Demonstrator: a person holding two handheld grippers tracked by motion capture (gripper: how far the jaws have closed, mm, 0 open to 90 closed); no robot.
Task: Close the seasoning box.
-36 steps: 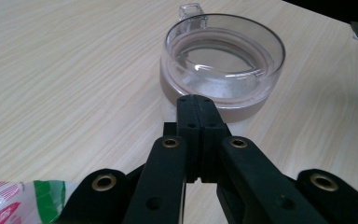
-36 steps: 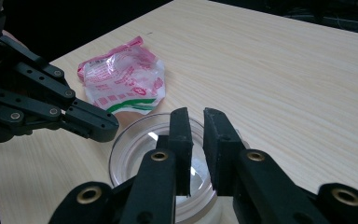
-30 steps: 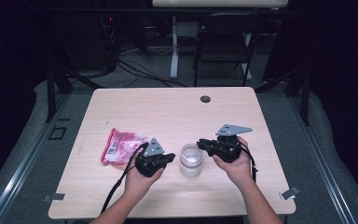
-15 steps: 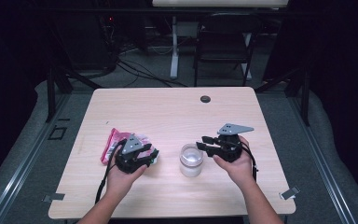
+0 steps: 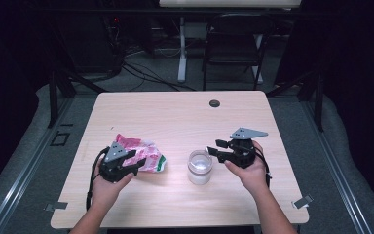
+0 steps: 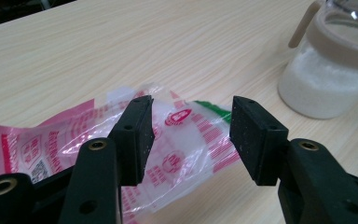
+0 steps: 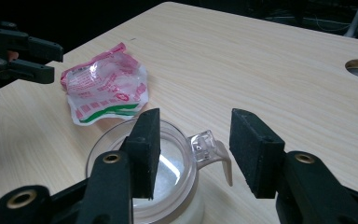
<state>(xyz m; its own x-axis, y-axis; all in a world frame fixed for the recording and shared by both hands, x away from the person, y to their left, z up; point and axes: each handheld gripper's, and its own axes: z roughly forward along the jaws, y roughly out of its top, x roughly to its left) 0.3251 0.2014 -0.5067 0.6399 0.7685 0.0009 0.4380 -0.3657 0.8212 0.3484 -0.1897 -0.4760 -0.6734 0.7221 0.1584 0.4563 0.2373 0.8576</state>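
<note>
Bag (image 6: 177,135) left of jar (image 5: 199,167): light, limp, slippery; pinch crumpled edge. Left gripper (image 6: 191,135), right gripper (image 7: 196,149) both just opened, hold nothing.

Pale matt wood-grain bench (image 5: 175,117); beside the clear glossy plastic jar (image 5: 199,167) lies a crinkled shiny plastic-film packet (image 5: 143,155). Gripper pads (image 6: 137,135) matt black, rough.

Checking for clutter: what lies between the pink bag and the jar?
Only bare table between the pink bag and the jar, seen in the high view.
</note>
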